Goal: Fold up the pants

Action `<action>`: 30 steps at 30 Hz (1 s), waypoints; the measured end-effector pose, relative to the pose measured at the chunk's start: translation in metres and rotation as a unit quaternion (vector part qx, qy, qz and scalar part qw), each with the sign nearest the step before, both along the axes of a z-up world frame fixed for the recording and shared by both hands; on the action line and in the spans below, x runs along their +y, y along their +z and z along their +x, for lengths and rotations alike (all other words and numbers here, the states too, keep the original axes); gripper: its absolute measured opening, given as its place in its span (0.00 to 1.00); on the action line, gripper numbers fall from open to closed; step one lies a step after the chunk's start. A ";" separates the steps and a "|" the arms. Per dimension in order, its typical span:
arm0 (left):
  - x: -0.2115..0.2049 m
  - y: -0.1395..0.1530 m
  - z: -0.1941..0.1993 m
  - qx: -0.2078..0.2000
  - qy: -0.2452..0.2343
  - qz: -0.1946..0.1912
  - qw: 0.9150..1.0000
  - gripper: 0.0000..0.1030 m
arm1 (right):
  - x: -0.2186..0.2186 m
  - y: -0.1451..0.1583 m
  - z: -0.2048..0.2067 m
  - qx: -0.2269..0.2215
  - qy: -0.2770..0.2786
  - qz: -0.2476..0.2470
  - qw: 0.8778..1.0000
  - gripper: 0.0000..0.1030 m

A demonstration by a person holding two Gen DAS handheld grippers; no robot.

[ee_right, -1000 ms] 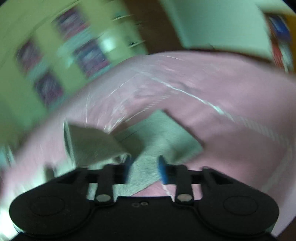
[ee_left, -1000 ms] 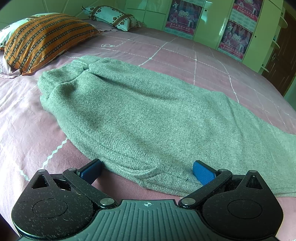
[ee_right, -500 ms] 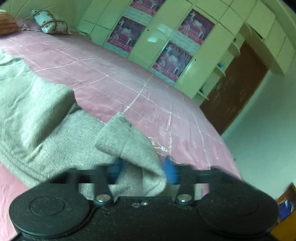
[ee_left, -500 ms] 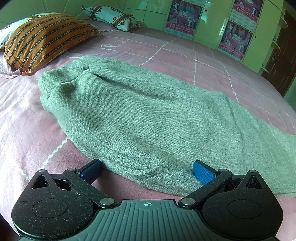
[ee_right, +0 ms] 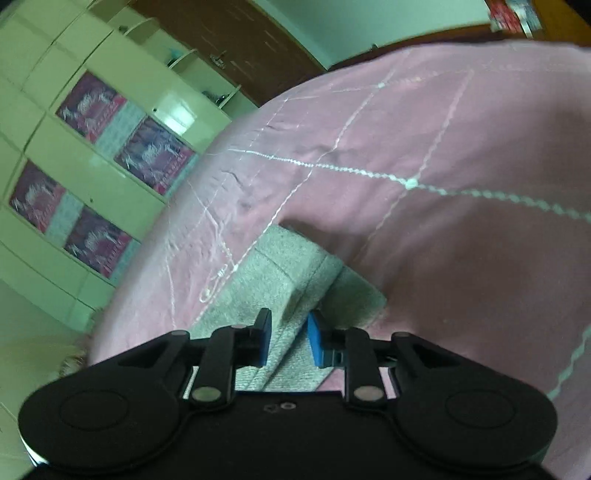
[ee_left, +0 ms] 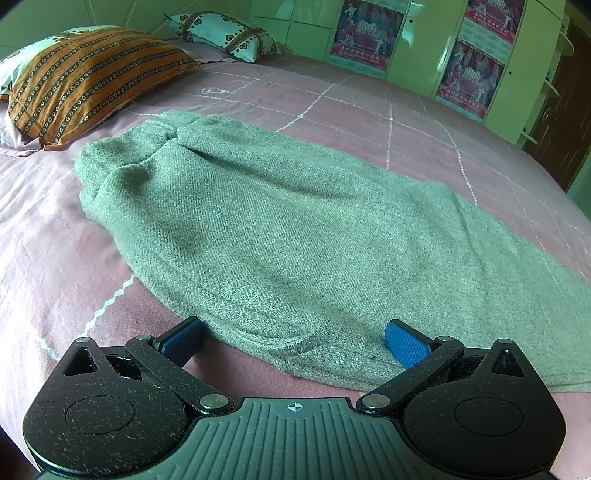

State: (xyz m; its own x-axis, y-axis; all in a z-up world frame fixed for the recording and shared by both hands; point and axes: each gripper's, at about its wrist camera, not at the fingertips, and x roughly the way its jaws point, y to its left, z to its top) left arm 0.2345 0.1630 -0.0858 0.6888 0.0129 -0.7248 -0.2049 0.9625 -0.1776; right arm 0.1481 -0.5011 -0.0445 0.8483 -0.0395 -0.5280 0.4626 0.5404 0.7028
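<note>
Grey knit pants (ee_left: 295, 229) lie flat across the pink bed sheet (ee_left: 55, 258), waist end toward the striped pillow. My left gripper (ee_left: 293, 343) hovers open over the near edge of the pants, its blue pads (ee_left: 406, 347) wide apart and a seam of the cloth lying below them. In the right wrist view the leg end (ee_right: 288, 273) of the pants rests on the sheet with its hem doubled over. My right gripper (ee_right: 289, 341) holds a ridge of that cloth between its narrow-set pads, and its jaws are opening.
An orange striped pillow (ee_left: 85, 85) and a small patterned pillow (ee_left: 229, 33) lie at the head of the bed. Green cupboards with posters (ee_left: 373, 33) line the far wall, beside a brown door (ee_right: 229, 40). Bare sheet (ee_right: 461, 221) stretches beyond the leg end.
The left view is the same. The right view has swung and tilted, and its pads now stand closer together around the leg's cloth than half a second ago.
</note>
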 end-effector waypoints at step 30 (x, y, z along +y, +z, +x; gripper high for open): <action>0.002 0.001 0.000 0.000 0.001 -0.006 1.000 1.00 | -0.013 -0.019 -0.032 0.007 -0.005 0.043 0.999 0.07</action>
